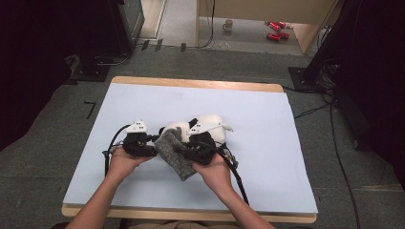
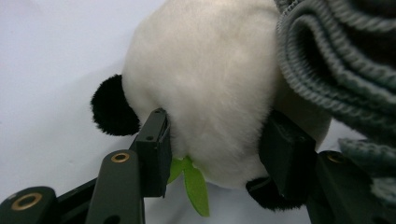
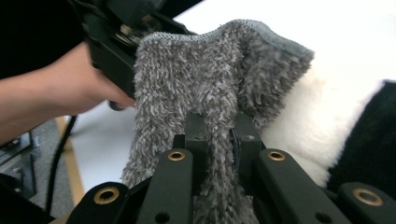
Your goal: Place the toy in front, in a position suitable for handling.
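Left tool point(image 2: 215, 140) clamps the plush panda point(image 2: 205, 88); right tool point(image 3: 219, 140) pinches the grey sock point(image 3: 210, 88).

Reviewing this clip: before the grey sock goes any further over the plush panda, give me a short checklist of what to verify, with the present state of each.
1. Left gripper holds the plush panda: ok; its pads press into the white fur on both sides.
2. Right gripper pinches the grey sock: ok; the jaws are shut on a fold of the fabric.
3. Sock opening faces the panda: ok; in the left gripper view the ribbed cuff gapes right beside the white fur.
4. Sock already over part of the panda: cannot tell; fabric lies against it, but the overlap is hidden.
5. Green leaf clear of the left jaws: not ok; it sits right beside one pad.
6. Work stays on the white table sheet: ok.
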Tool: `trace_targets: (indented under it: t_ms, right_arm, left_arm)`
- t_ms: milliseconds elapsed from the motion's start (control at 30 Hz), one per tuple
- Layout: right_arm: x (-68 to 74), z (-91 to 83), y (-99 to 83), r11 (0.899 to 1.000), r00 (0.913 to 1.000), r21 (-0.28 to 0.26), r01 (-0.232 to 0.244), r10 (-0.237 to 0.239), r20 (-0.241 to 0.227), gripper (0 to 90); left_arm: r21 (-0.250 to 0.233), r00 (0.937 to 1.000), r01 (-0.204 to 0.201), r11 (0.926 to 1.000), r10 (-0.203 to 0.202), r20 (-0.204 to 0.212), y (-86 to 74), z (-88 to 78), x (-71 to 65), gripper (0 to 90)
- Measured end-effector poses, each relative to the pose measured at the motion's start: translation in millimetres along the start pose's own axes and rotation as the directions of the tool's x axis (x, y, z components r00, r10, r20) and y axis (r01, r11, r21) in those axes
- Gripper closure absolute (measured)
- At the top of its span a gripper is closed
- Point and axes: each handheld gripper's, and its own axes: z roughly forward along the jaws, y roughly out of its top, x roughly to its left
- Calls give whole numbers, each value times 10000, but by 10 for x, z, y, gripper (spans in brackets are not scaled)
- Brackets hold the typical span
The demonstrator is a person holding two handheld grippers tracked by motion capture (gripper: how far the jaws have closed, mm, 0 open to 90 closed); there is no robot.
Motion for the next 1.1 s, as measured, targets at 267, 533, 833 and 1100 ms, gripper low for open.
trace_targets:
  t_ms: [267,533,833,1100]
  right_arm:
    - [-95,-15,406,9977,9975,-513,445,-416,570,814]
    - [-297,367,693,9982,9927,575,193,-260,1175,814]
    - [-494,567,793,9757,9868,2187,148,-495,1543,818]
    - [-997,338,746,9635,9711,2449,-1082,497,2335,823]
  left_arm:
    - [-2,9993,-332,9994,332,-172,-12,8,-76,560]
    - [29,9987,-298,9996,299,-424,-6,3,-118,626]
    - [117,9985,-106,9999,112,-532,-22,22,-106,655]
    - [38,9991,-13,10000,15,-418,-26,29,-104,664]
